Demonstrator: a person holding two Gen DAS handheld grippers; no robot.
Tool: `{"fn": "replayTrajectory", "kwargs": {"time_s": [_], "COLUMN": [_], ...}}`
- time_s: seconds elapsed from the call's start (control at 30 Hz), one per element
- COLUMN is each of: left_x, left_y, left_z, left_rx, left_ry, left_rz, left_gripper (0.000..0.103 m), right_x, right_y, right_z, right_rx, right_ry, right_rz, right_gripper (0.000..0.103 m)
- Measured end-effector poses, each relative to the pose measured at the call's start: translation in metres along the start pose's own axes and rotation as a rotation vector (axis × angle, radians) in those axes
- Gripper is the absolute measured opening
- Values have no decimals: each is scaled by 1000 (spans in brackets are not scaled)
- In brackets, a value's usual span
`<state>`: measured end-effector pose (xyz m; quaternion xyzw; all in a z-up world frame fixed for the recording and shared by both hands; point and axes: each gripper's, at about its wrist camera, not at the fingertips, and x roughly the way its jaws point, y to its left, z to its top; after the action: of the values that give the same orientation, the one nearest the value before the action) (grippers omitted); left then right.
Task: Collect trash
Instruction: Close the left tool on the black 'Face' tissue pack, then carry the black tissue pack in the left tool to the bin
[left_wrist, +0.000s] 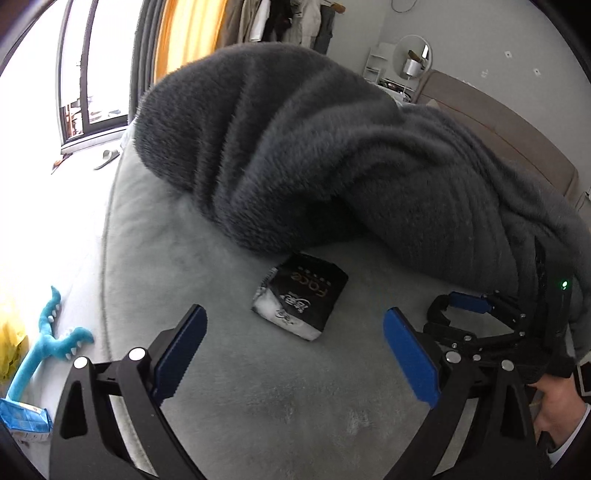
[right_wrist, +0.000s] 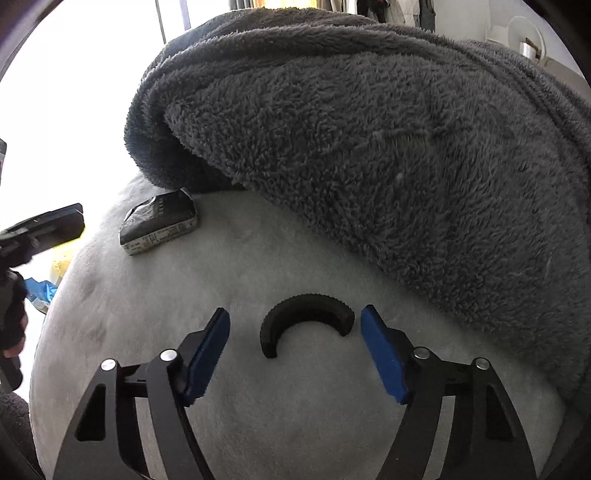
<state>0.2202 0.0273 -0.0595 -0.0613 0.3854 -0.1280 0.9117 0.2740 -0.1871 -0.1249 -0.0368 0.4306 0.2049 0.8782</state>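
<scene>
Two pieces of trash lie uncollected on the bed (right_wrist: 258, 424): black packet (left_wrist: 300, 295) near the blanket (left_wrist: 295, 147), curved ring piece (right_wrist: 306, 328) between the released right claw (right_wrist: 295, 354); left claw (left_wrist: 291, 354) released, empty.

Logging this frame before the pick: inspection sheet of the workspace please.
Surface: pale grey bed cover, plush, partly under a heaped dark grey blanket.
Job's things: black tissue pack at the blanket's edge; black curved piece lying flat.
Clutter: blue plush toy, blue packet beside the bed.
Grippers: left tongs open, short of the pack; right tongs open, the curved piece between the tips, untouched.
Cables: nothing seen.
Surroundings: window, hanging clothes, round mirror.
</scene>
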Motion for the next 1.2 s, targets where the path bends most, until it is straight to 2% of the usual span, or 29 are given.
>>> {"fn": "replayTrajectory", "kwargs": {"time_s": [0.2,0.27,0.3,0.5,0.67,0.8,0.97,1.03,1.2], "left_x": [14,18,19,33,50,55,66,67,62], "left_y": [1,0,0,-13,-11,-11,-13,-15,-32], "left_z": [-4,-5,-6,-6,-7,-3,-3,-3,-4], "left_rx": [3,13,15,26,-30,-61,-51,-46,-5], "left_ry": [7,10,11,29,60,49,69,71,51], "left_rz": [27,44,43,73,110,113,142,146,177], "left_gripper": [98,98,98,98,96,88,79,69,63], "right_x": [8,7,6,-12,-27,-38,-60,-64,-79], "right_y": [-1,-2,-3,-9,-14,-21,-35,-39,-50], "right_z": [-2,-2,-1,1,-3,-8,-17,-20,-26], "right_rx": [-2,7,10,11,14,18,29,35,55], "right_ry": [7,1,-3,-38,-47,-53,-59,-59,-59], "right_rz": [2,5,10,24,36,43,50,51,50], "right_gripper": [60,49,48,47,47,47,47,47,47]}}
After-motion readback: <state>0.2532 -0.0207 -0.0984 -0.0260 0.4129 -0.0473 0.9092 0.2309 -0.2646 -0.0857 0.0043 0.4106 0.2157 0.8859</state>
